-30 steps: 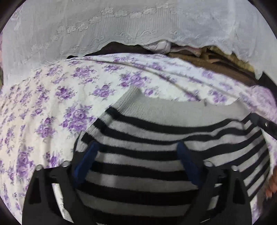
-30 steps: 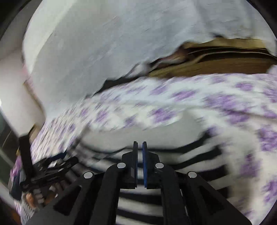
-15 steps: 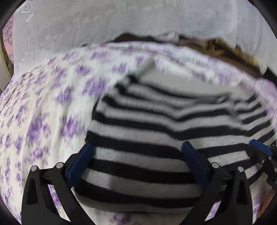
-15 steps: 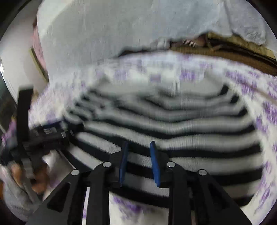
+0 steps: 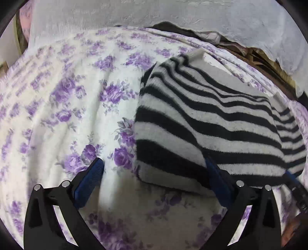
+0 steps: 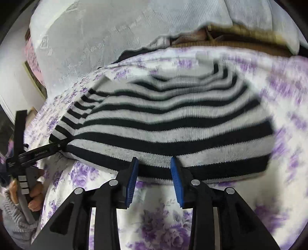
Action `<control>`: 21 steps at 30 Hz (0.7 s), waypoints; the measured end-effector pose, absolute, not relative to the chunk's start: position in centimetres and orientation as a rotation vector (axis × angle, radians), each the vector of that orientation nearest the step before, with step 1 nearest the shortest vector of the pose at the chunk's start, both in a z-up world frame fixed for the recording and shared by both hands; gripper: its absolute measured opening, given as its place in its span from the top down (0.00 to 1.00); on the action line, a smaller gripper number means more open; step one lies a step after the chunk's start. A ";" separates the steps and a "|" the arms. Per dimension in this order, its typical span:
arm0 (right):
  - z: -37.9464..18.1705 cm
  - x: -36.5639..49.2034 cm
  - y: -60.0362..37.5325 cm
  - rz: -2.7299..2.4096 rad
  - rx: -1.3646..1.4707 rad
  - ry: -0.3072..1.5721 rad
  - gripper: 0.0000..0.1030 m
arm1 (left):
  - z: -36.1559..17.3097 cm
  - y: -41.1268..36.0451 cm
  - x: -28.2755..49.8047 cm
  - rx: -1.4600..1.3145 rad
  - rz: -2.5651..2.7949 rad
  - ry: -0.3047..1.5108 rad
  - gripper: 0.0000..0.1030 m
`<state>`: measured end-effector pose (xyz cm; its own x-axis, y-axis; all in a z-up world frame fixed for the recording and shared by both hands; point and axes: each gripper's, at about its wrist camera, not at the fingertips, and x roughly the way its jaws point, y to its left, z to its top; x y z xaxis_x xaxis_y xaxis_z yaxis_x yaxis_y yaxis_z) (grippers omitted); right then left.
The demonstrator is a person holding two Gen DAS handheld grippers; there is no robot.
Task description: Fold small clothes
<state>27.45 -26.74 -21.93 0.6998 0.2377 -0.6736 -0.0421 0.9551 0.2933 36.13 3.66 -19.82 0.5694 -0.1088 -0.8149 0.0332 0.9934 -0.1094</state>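
Right gripper (image 6: 154,173): we see its blue pads (image 6: 131,182) parted, the jaws having just been opening – the near hem of the striped sweater (image 6: 173,123) lies at their tips, not pinched.

Left gripper (image 5: 154,173): we find the fingers spread wide, released. The left pad (image 5: 90,180) rests over bare blanket; the right pad (image 5: 217,180) sits against the sweater's near edge, partly tucked under the fabric. Nothing is clamped between them.

Left gripper from the right wrist view: we see its black frame (image 6: 38,152) reaching in from the left, its tip at the sweater's left corner, with a person's hand (image 6: 32,196) wrapped around the handle and a grey ribbed sleeve (image 6: 13,215) below it.

Striped sweater: we see it folded into a compact block, black and light grey bands running across, lying on the floral blanket (image 5: 67,96) – just ahead of both grippers. A plain grey cuff (image 5: 194,53) sticks out at its far end.

Floral blanket: white with purple roses, covering the whole work surface, wrinkled beside the sweater.

Beyond: we make out a white lace cloth (image 5: 173,17) draped at the back, with brown and tan material (image 6: 240,36) showing below its edge.
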 end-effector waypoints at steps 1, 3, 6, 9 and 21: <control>-21.6 27.3 -27.0 0.159 0.279 0.782 0.66 | -19.8 3.7 36.1 -0.088 -0.085 0.960 0.04; -21.2 26.4 -27.1 0.155 0.298 0.756 0.66 | -19.3 3.8 35.4 -0.094 -0.075 0.933 0.04; -20.7 24.4 -28.0 0.153 0.363 0.728 0.61 | -17.9 3.8 33.4 -0.086 -0.060 0.868 0.04; -20.4 22.6 -29.0 0.120 0.401 0.696 0.55 | -16.6 2.5 32.0 -0.077 -0.098 0.844 0.04; -23.4 20.4 -35.1 0.057 0.739 0.670 0.42 | -16.3 -8.5 38.6 0.029 -0.091 0.897 0.04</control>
